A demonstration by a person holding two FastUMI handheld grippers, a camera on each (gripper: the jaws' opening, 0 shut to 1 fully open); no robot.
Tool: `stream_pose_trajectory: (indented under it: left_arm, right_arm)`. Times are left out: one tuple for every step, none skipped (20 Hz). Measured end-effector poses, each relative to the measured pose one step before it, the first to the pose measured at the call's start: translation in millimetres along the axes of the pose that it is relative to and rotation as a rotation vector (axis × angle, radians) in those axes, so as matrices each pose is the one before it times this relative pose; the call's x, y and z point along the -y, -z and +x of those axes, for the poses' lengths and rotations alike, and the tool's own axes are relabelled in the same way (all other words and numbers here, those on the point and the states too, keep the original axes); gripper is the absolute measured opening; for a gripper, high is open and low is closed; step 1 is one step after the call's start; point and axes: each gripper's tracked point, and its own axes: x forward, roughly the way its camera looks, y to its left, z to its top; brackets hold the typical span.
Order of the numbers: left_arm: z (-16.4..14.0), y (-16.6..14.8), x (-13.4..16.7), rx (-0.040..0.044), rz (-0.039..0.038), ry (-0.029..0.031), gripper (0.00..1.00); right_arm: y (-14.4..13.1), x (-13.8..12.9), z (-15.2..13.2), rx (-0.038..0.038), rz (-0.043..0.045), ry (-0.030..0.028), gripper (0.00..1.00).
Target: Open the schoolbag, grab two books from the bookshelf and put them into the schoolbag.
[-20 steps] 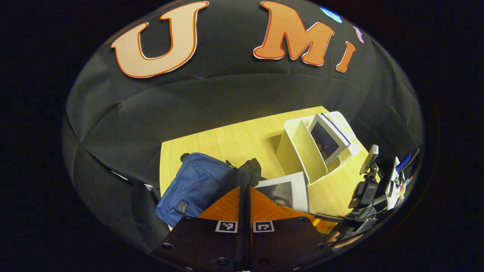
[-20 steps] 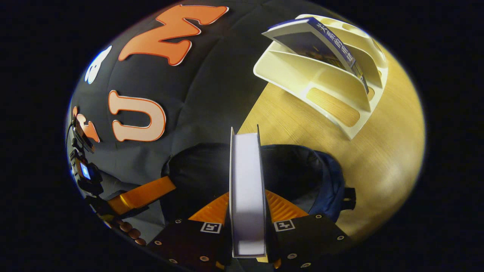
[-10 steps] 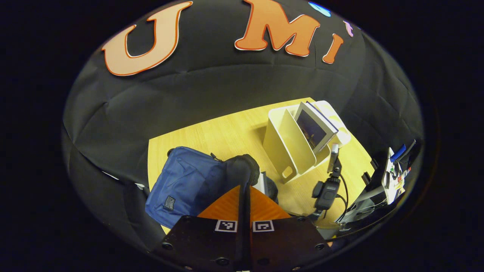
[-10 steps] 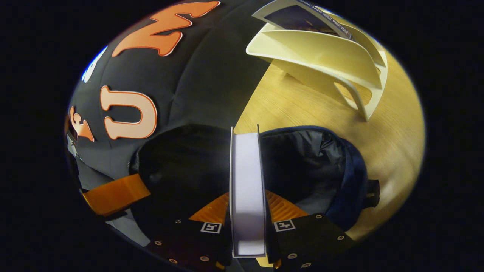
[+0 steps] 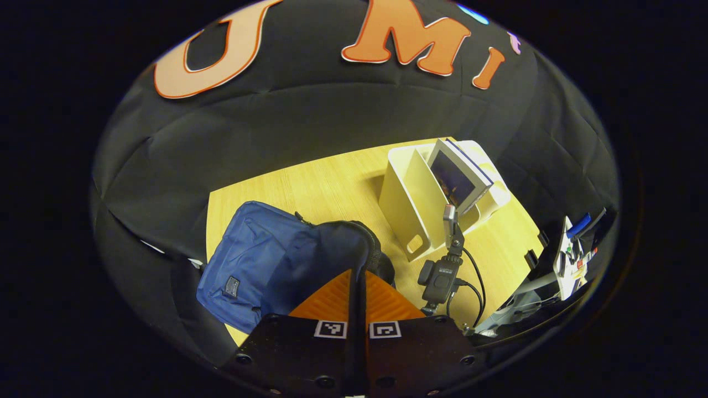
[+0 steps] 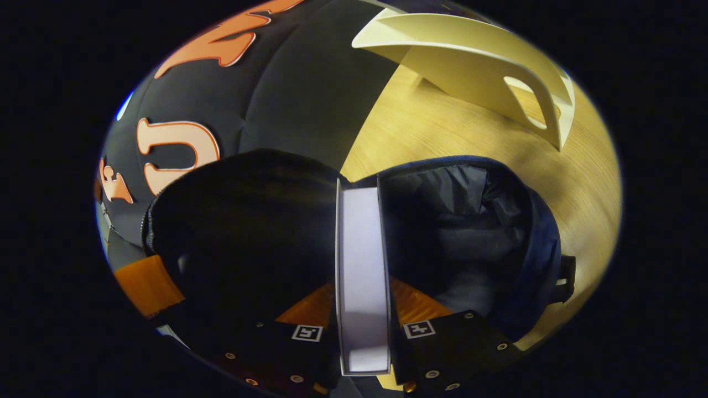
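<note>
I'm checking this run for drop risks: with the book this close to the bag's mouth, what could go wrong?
1. The left tool pinches just the edge of the schoolbag flap; a slip would likely shut the opening on the book.
2. The right tool grips the book by one narrow edge, so it may twist against the dark lining.

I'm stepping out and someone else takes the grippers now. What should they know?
Left gripper: shut on the schoolbag's opening edge, holding it open.
Right gripper: shut on the first book, edge-on at the bag's mouth.
Bookshelf stands on the table beyond the bag, with the second book in it.
Done: bag open, first book fetched.
Left: release it inside, fetch the second.
</note>
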Motion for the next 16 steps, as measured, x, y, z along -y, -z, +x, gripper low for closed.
stream_pose_trajectory:
  left_arm:
    - [-2.29, -1.31, -5.47, 0.00589, -0.00701, -0.01121, 0.01]
    - [-1.2, -3.45, -3.62, 0.00664, -0.00862, -0.00798, 0.01]
    - [-0.4, -1.31, -2.76, 0.00731, 0.00328, -0.01196, 0.01]
    - [-0.17, -2.27, -1.24, 0.00491, -0.0119, 0.00185, 0.01]
    - [-0.75, -2.17, 0.5, 0.00797, -0.01332, 0.00516, 0.01]
    - [-1.1, -2.79, -0.49, 0.00925, -0.0172, 0.00073, 0.01]
    - [-0.41, 0.24, -2.39, 0.00421, -0.01236, -0.00044, 0.01]
    - [-1.03, -1.54, -2.43, 0.00739, -0.01149, -0.00344, 0.01]
    - [-1.09, 0.52, -2.23, 0.00501, -0.00983, 0.00001, 0.01]
    - [-0.16, -0.61, -1.75, 0.00867, -0.00937, 0.00087, 0.01]
    - [-1.37, 0.44, -1.35, 0.00358, -0.0084, -0.00133, 0.01]
    - [0.59, -0.89, 0.63, 0.00469, -0.00648, 0.00276, 0.01]
    - [-0.36, 2.35, -1.49, -0.00445, -0.00193, -0.00307, 0.01]
    - [0.22, -0.9, 0.87, 0.00473, -0.00162, 0.00317, 0.01]
    - [1.13, -0.44, 0.76, 0.00495, 0.0007, -0.00105, 0.01]
    - [0.13, 0.47, -0.81, 0.00245, 0.00487, -0.00642, 0.01]
  right_arm:
    - [4.07, 3.4, -5.44, -0.04724, -0.01061, 0.03152, 0.4]
    - [1.67, -1.52, 1.21, -0.0332, -0.01278, 0.01451, 0.47]
    - [-5.25, 2.8, -1.61, -0.00937, -0.00636, 0.02733, 0.7]
    - [-6.36, -5.87, -4.36, -0.00138, -0.00586, -0.00365, 0.64]
    - [-5.15, -3.28, -8.49, 0.00017, -0.00458, 0.0012, 0.87]
    - [-1.51, -3.26, -6.58, -0.00554, -0.01624, -0.00328, 0.79]
    - [1.5, 2.75, -6.27, -0.01821, -0.02414, 0.01576, 0.84]
    - [0.2, 2.14, -8.73, -0.01868, -0.01897, 0.01567, 0.86]
    - [0.51, 3.47, -6.36, -0.02351, -0.01192, 0.0213, 0.88]
    - [-1.36, 0.94, -10.23, -0.00668, -0.00997, -0.00378, 0.91]
    - [-1.96, 3.12, -8.19, -0.01301, -0.00783, -0.00086, 0.93]
    - [-0.44, 1.49, -11.72, -0.00677, -0.00806, -0.00853, 0.93]
    - [-1.41, 2.82, -8.32, -0.00379, -0.01357, 0.00731, 0.94]
    - [-2.97, 2.89, -9.97, 0.00216, -0.01566, -0.00406, 0.94]
    - [-5.7, 3.23, -9.15, 0.01096, -0.01478, 0.00374, 0.94]
    - [-8.4, 2.14, -10.86, 0.02093, -0.02105, -0.00101, 0.94]
